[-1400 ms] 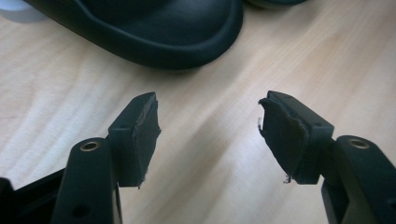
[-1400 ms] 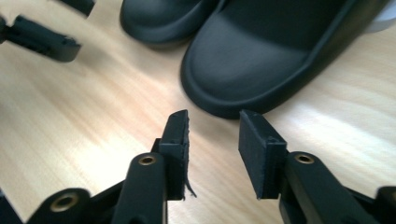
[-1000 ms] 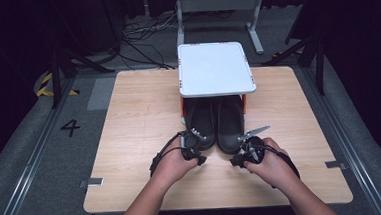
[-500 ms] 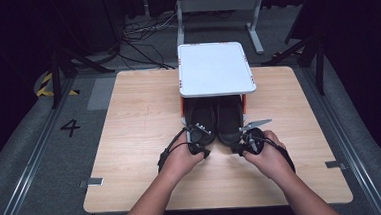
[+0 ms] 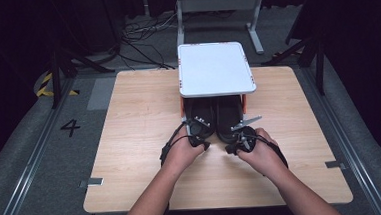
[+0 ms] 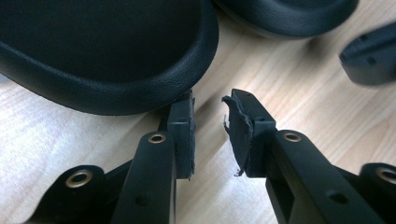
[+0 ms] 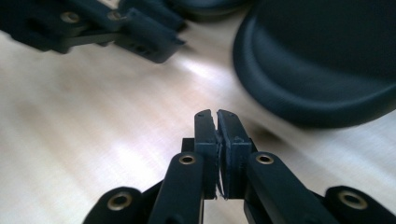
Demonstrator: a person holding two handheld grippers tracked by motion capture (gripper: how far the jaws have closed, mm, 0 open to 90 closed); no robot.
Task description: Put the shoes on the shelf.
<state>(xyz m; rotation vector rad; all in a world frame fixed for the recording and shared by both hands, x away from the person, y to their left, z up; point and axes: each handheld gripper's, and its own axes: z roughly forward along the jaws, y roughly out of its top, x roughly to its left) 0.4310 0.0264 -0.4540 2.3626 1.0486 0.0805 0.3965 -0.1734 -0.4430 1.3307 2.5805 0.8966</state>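
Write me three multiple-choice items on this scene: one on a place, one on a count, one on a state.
1. Where do the black shoes lie?
A. On top of the white stand
B. Under the white stand, on the table
C. On the floor

2. How many shoes are there?
A. Two
B. One
C. Three

3. How do the right hand-held gripper's jaws stand?
A. Wide open
B. Shut on a shoe
C. Shut on nothing

Key:
1 B: the high view shows the black shoes reaching out from beneath the white stand onto the table.
2 A: two heels lie side by side.
3 C: the jaws of the right hand-held gripper have just been closing, and the pads meet with nothing between them.
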